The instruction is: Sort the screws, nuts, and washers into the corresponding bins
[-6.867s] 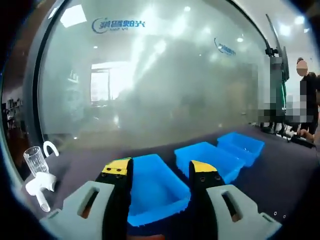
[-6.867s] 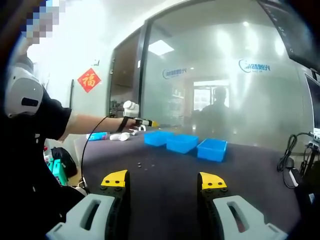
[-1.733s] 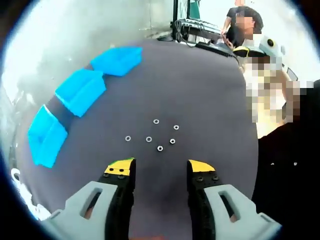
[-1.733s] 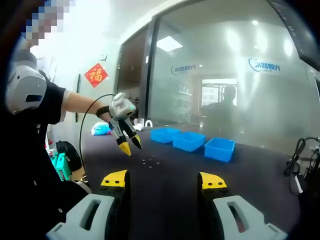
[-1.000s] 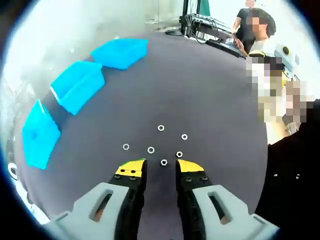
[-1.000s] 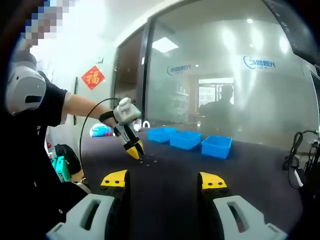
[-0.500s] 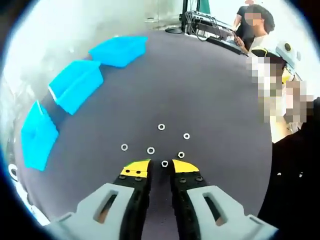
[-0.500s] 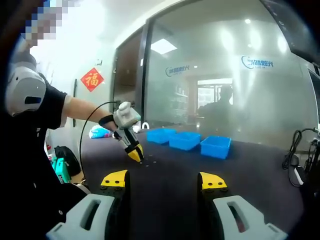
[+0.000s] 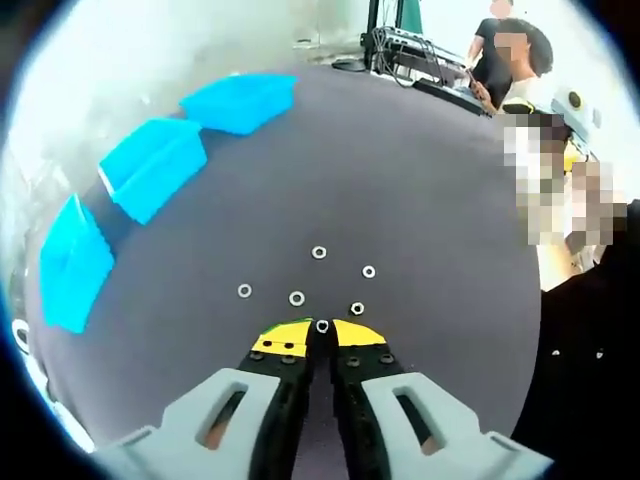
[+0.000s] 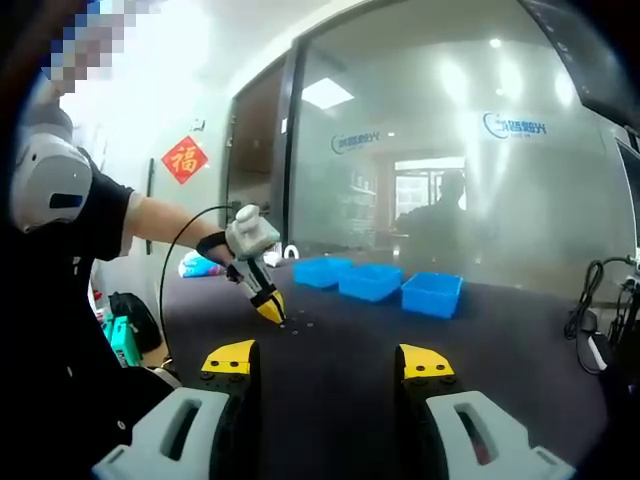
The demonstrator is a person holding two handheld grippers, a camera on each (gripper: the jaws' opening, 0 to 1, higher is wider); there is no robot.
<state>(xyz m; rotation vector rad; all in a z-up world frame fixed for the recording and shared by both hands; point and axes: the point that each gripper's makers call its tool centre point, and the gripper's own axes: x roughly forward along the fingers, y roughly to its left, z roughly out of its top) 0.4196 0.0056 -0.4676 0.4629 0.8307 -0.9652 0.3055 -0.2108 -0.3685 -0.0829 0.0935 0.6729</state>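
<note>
My left gripper (image 9: 322, 334) points down at the dark tabletop (image 9: 420, 190), its yellow-tipped jaws closed around a small silver ring (image 9: 322, 326) that rests on the table. Several more silver rings (image 9: 319, 252) lie just beyond the tips. Three blue bins (image 9: 153, 165) stand in a row at the upper left. In the right gripper view, the left gripper (image 10: 268, 305) touches the table by the small parts (image 10: 300, 324), with the blue bins (image 10: 370, 280) behind. My right gripper (image 10: 328, 365) hovers open over the table, holding nothing.
Cables and equipment (image 9: 420, 65) sit at the table's far edge, where a person (image 9: 510, 60) stands. A frosted glass wall (image 10: 450, 180) rises behind the bins. More cables (image 10: 590, 300) lie at the table's right side.
The left gripper's jaws have narrowed from a wide gap to closed around the nearest silver ring. The right gripper has stayed still and open.
</note>
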